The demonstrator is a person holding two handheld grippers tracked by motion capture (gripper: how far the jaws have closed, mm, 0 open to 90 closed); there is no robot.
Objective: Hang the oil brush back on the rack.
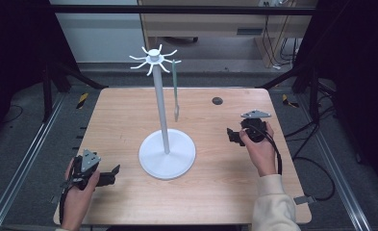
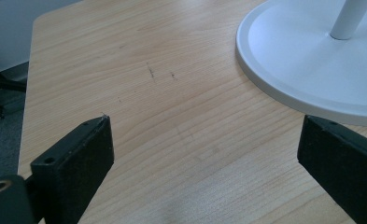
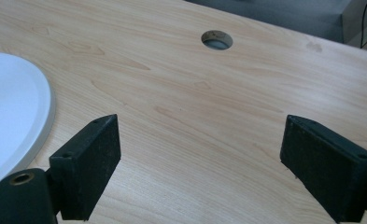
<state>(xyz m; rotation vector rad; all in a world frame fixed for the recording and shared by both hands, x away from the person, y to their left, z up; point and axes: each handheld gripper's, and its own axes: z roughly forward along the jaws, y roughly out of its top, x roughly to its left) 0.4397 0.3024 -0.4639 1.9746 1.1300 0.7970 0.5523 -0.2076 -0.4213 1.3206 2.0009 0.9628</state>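
A lab: wooden table (image 1: 129, 120) inside black framing (image 1: 177, 9), cables (image 1: 278, 43) on floor.

White stand (image 1: 166, 153) blocking table (image 1: 124, 115) centre, hanging green utensil (image 1: 175, 91) beside its pole, bare wood either side

a pale wood-grain counter with rounded corners (image 1: 129, 120) stands on a grey carpeted floor (image 1: 28, 139), and a small round cable hole (image 1: 217, 100) sits near its far edge. metal rails (image 1: 20, 159) run along the floor on both sides of it, with yellow-and-black striped tape marks (image 1: 82, 99) beside them. black frame posts (image 1: 47, 86) rise at the left and right, joined by a dark bar (image 1: 177, 8) across the top. behind stand a pale grey wall panel (image 1: 95, 33) and a light wooden cabinet (image 1: 201, 24), with black cables (image 1: 278, 45) hanging at its right. more black cable loops over the floor at the right (image 1: 316, 168). the light is even and soft.
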